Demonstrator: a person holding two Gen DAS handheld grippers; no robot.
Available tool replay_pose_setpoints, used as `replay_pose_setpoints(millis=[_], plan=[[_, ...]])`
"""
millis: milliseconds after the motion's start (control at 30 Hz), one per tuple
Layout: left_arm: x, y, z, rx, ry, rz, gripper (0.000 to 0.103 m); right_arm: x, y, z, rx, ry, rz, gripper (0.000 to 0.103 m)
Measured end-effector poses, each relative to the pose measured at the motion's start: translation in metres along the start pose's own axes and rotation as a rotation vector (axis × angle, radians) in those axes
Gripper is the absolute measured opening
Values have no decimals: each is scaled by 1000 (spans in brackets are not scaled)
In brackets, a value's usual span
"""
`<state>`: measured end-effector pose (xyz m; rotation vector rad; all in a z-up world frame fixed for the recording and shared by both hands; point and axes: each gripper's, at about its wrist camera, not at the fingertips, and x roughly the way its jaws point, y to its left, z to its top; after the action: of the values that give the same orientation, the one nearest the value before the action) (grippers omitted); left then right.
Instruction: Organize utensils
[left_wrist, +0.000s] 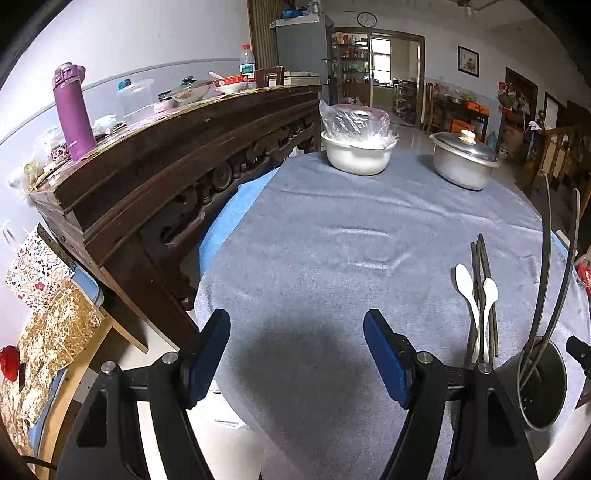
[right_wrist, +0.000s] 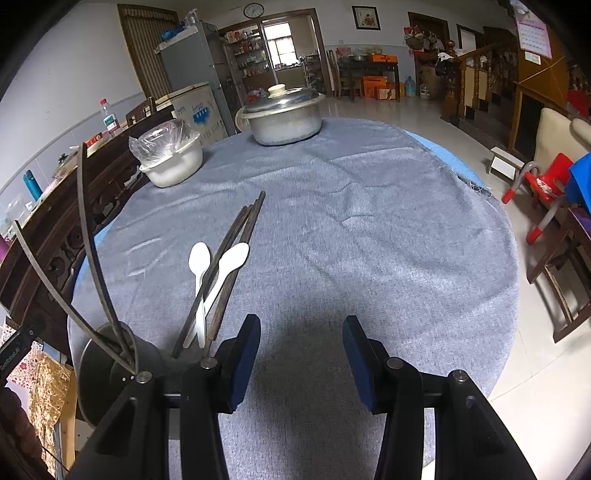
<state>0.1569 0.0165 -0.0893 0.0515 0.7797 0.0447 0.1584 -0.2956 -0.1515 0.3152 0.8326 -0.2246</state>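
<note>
Grey-clothed round worktop (right_wrist: 369, 229) is carrying two white plastic spoons (right_wrist: 207, 280) and dark wooden chopsticks (right_wrist: 236, 243) beyond the spread, empty jaws of both the left gripper (left_wrist: 297, 354) and the right gripper (right_wrist: 301, 363), probably awaiting sorting into the dark round metal holder (right_wrist: 99, 362) beside them.

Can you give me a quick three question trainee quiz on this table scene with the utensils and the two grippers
1. How many white spoons lie on the grey cloth?
2. True or false: the left gripper is holding a chopstick.
3. Which already holds two long utensils: A, the dark holder; B, the lidded metal pot; C, the white bowl?

Key: 1, two, lying among the dark chopsticks. 2, false; both it and the right gripper are open and empty. 3, A.
</note>
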Motion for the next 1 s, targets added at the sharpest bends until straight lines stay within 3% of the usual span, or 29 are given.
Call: replay_pose_setpoints(millis=[400, 667, 1000], plan=[[-7, -3, 33, 8, -67, 20, 75, -4, 10, 23, -22, -34, -1, 50], [-7, -4, 58, 33, -113, 78, 75, 0, 25, 44, -43, -53, 12, 50], [50, -36, 87, 93, 20, 22, 76, 32, 19, 71, -19, -10, -5, 50]])
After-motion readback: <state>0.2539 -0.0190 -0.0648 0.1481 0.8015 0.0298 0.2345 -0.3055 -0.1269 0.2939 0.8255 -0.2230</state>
